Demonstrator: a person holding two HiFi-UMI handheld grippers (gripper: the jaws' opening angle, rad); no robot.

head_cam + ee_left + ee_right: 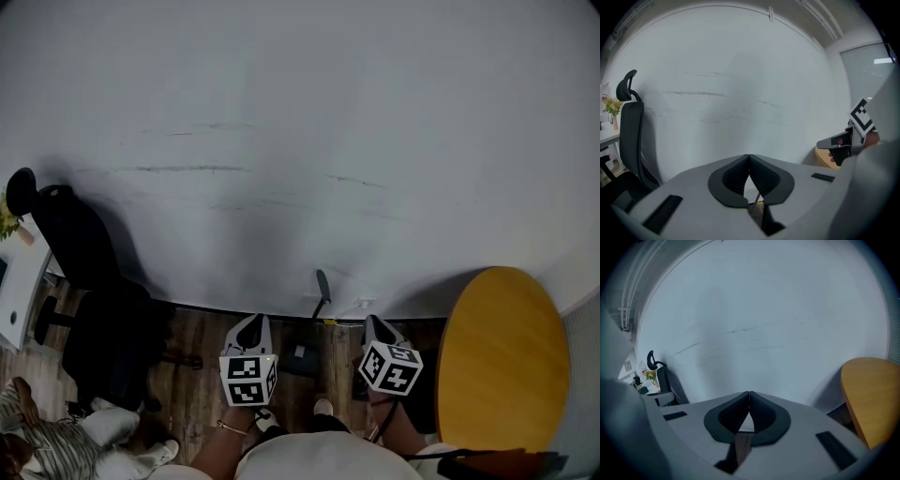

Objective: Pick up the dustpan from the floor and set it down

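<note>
Left grey two-jaw gripper point(749, 157) with jaws pressed together on nothing, right grey gripper point(749, 393) likewise closed and empty, dark long-handled dustpan point(301, 358) standing on brown wooden floor point(199, 389) at six o'clock, between both grippers.

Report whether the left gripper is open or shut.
Shut. In the left gripper view, the left gripper has its jaw tips touching, with nothing held between them.

Two tools point(251, 322) point(373, 322), one dustpan point(301, 358), one office chair point(80, 246), one round table point(502, 356)
</note>
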